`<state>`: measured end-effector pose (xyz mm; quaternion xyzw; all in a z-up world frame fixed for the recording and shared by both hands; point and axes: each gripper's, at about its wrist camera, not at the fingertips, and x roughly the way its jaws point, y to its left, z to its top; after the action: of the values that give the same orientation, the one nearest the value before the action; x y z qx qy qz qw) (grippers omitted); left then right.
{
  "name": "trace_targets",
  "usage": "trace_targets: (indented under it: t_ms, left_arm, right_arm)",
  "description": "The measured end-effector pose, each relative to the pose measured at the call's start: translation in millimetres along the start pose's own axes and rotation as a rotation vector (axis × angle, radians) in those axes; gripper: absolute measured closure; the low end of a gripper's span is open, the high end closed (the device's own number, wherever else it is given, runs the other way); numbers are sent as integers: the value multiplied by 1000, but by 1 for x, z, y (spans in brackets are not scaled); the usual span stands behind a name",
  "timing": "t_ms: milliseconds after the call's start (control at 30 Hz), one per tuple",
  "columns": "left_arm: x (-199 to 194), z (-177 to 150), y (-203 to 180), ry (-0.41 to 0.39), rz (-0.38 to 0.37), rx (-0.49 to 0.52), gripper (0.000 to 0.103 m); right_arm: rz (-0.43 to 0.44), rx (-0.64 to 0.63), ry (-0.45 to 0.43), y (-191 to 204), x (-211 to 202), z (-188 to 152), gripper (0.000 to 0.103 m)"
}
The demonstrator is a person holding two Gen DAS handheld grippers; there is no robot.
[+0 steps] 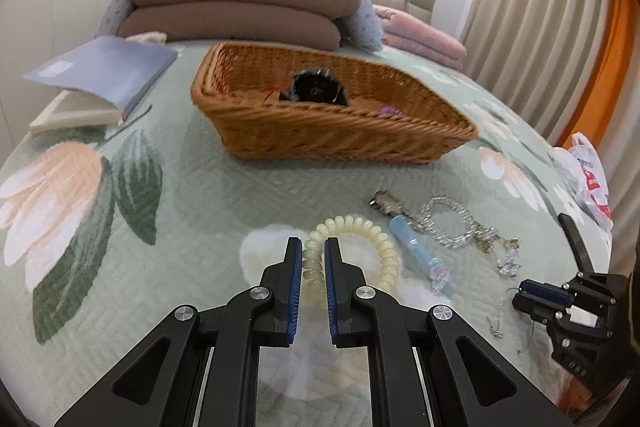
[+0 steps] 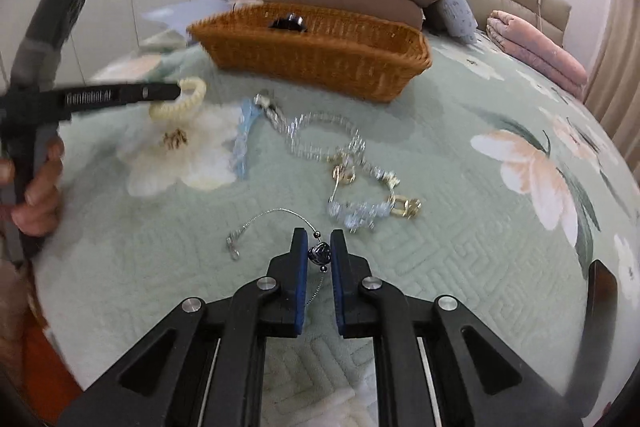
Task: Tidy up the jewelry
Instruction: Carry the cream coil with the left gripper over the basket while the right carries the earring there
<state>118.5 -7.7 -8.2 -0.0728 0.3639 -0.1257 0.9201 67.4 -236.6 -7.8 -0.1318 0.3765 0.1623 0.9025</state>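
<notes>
We see a bed covered by a pale green quilted bedspread (image 1: 200, 211) printed with large flowers. Our left tool (image 1: 313, 251) has its two blue-padded fingers nearly together around one side of a cream spiral hair tie (image 1: 352, 247), which lies on the bedspread; the coil sits between the pads. Just to the right of this tool lie a light blue hair clip (image 1: 416, 251), a silver clip (image 1: 386, 202) and a clear beaded bracelet (image 1: 448, 223). Ahead of it, well apart, stands a wicker basket (image 1: 320, 135) with a dark round object (image 1: 316, 89) inside and something small and purple (image 1: 390, 111) near its front wall.

Our right tool (image 2: 319, 243) pinches a dark bead (image 2: 319, 253) strung on a thin silver wire necklace (image 2: 276, 217); the wire curves away to the left and ends in a clasp resting on the bedspread. Just ahead and to the right of this tool lies a tangle of pale blue beads with gold rings (image 2: 376, 207).

Beyond the basket are stacked brown cushions (image 1: 240, 7) under a blue blanket, and to its left an open book (image 1: 104, 75).
</notes>
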Motion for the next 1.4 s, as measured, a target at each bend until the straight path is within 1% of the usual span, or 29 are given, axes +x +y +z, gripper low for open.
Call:
trace_targets:
  t_ms: [167,233,300,400,500,600,667,833,900,967,1033,1167,1233,1400]
  left_arm:
    - [-12,3,-3,-38,-59,-1,92]
    - [-15,7,-3,-45,-70,-6,92]
    - [-18,15,-4,-48,-65,-5,92]
    - [-26,32,-5,-73,-63,-5,92]
    - [-34,55,-7,-113,-51,6,92]
    - [-32,79,-9,-139,-36,21,92]
    - [-22,99,-10,-146,-41,22,92]
    - [15,133,-10,-136,-13,22,92]
    - [32,140,-6,-118,-1,14,92]
    - [48,140,-2,-98,16,13,92]
    - [58,135,1,-82,20,14,92]
    - [72,128,5,-56,47,25,92]
    - [77,126,4,-53,83,41,92]
    - [81,124,2,-42,91,50,92]
  right_arm:
    - [24,18,-72,-4,-20,22,90]
    - [28,14,-105,-3,-26,37,90]
    - [38,16,-138,-4,-30,54,90]
    - [67,43,-200,-10,-36,82,90]
    - [103,83,-253,-20,-37,111,90]
    - [143,131,-287,-33,-29,142,90]
    - [154,161,-296,-42,-18,161,90]
    - [178,213,-297,-56,18,199,90]
    - [178,236,-282,-60,41,210,90]
    - [210,267,-253,-64,63,216,90]
    - [232,287,-239,-69,80,214,90]
    - [252,306,-179,-71,111,206,90]
    - [249,309,-162,-70,118,204,90]
    - [252,301,-146,-65,124,200,90]
